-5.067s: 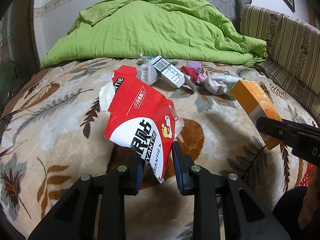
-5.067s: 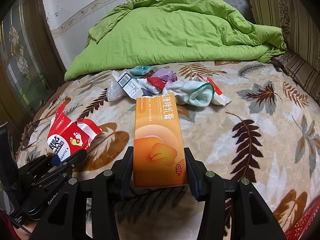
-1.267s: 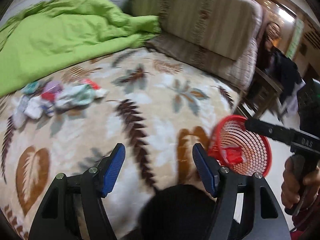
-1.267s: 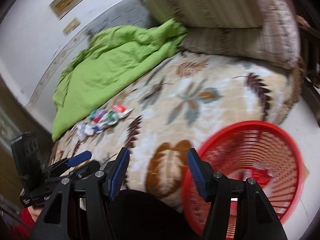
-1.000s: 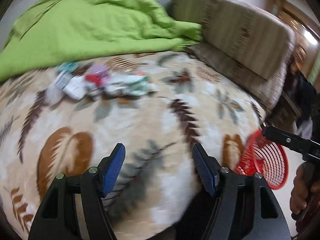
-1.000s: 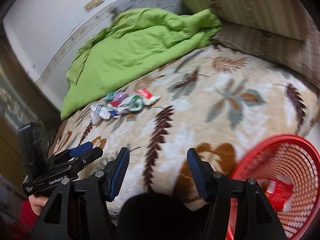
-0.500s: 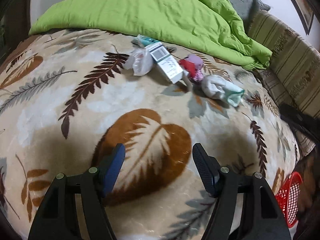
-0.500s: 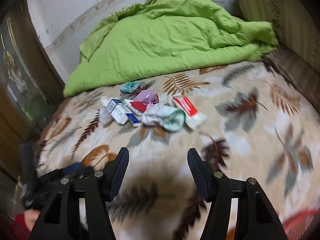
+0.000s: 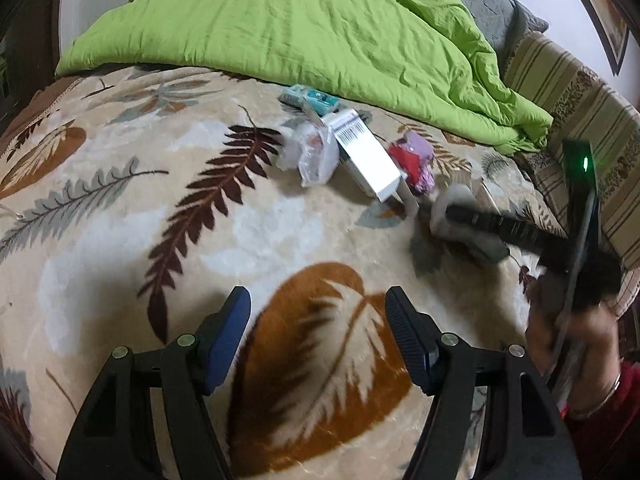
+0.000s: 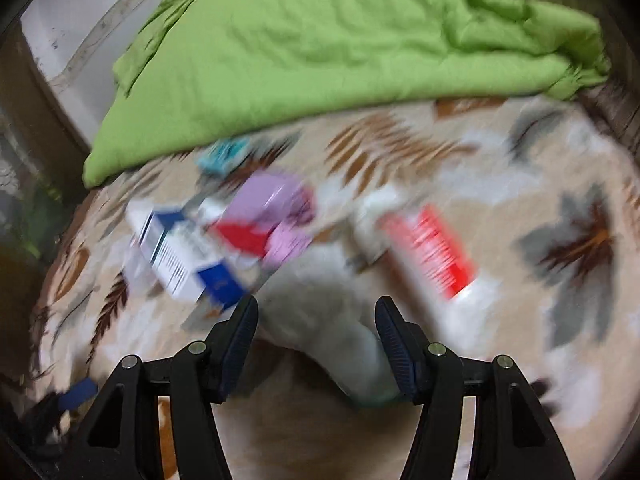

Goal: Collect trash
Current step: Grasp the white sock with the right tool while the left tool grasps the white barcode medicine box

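Observation:
A pile of trash lies on the leaf-patterned blanket (image 9: pixel 120 216): a teal packet (image 9: pixel 308 98), a clear plastic bag (image 9: pixel 316 156), a white barcoded box (image 9: pixel 366 156), and red and purple wrappers (image 9: pixel 412 160). My left gripper (image 9: pixel 317 300) hangs open and empty over a brown leaf, short of the pile. My right gripper (image 10: pixel 316 308) is open, low over a white crumpled cloth (image 10: pixel 320 328) that lies between its fingers. The right wrist view is blurred. It shows a white and blue box (image 10: pixel 180 264) to the left and a red and white tube (image 10: pixel 436 256) to the right.
A crumpled green duvet (image 9: pixel 320 28) fills the far side of the bed. A striped cushion (image 9: pixel 580 92) runs along the right edge. A person's hand (image 9: pixel 572 332) holds the right gripper at the right of the left wrist view.
Both views have swung away from the red basket beside the bed and back to the pile. The right gripper has closed in on the white cloth; the left has drawn nearer the pile.

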A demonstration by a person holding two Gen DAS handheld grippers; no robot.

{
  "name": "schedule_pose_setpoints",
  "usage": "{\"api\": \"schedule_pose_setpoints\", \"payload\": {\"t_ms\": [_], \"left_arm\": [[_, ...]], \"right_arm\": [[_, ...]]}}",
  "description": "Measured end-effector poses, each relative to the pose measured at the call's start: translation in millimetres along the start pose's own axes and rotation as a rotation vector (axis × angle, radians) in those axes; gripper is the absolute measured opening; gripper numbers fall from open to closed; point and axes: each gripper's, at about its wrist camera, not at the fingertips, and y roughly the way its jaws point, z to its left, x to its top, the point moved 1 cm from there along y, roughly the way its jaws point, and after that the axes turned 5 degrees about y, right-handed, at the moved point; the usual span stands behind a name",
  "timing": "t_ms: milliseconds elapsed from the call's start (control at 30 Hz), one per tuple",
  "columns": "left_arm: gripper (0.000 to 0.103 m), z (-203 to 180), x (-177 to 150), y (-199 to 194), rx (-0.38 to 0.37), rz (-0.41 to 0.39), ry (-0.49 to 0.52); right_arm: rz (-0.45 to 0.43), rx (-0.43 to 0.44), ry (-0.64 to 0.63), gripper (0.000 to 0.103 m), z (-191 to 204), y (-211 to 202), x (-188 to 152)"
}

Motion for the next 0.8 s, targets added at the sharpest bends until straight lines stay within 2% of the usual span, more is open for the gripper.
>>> {"api": "schedule_pose_setpoints", "payload": {"t_ms": [67, 167, 233, 300, 367, 433, 567, 600, 700, 800], "left_arm": [[0.069, 0, 5, 5, 0.000, 0.007, -0.002], [0.069, -4, 13, 10, -0.020, 0.005, -0.005], [0.069, -11, 23, 13, -0.043, 0.001, -0.012], [0.069, -15, 32, 16, -0.059, -0.004, -0.026], [0.069, -20, 45, 21, -0.081, -0.018, -0.062], [0.069, -23, 56, 29, -0.093, -0.013, -0.098], [0.068, -21, 79, 57, -0.144, 0.022, -0.245], [0.068, -20, 85, 68, -0.126, 0.044, -0.275], [0.068, -19, 94, 92, -0.096, 0.069, -0.316], [0.068, -24, 103, 108, -0.091, 0.043, -0.280]], "right_arm": [[-0.023, -0.059, -0.043, 0.065, 7, 7, -9], [-0.013, -0.066, -0.041, 0.060, 4, 14, -13], [-0.014, -0.051, -0.029, 0.038, 3, 11, -16], [-0.020, -0.017, 0.028, 0.024, -1, 4, -20], [-0.060, 0.008, 0.111, 0.022, -9, -15, -29], [-0.117, -0.005, 0.147, 0.022, -9, -38, -40], [-0.182, 0.014, 0.121, 0.022, -1, -65, -68], [-0.192, 0.017, 0.110, 0.022, 1, -67, -69], [-0.260, 0.012, 0.082, 0.022, 2, -77, -64], [-0.239, 0.030, 0.113, 0.022, -2, -72, -63]]}}
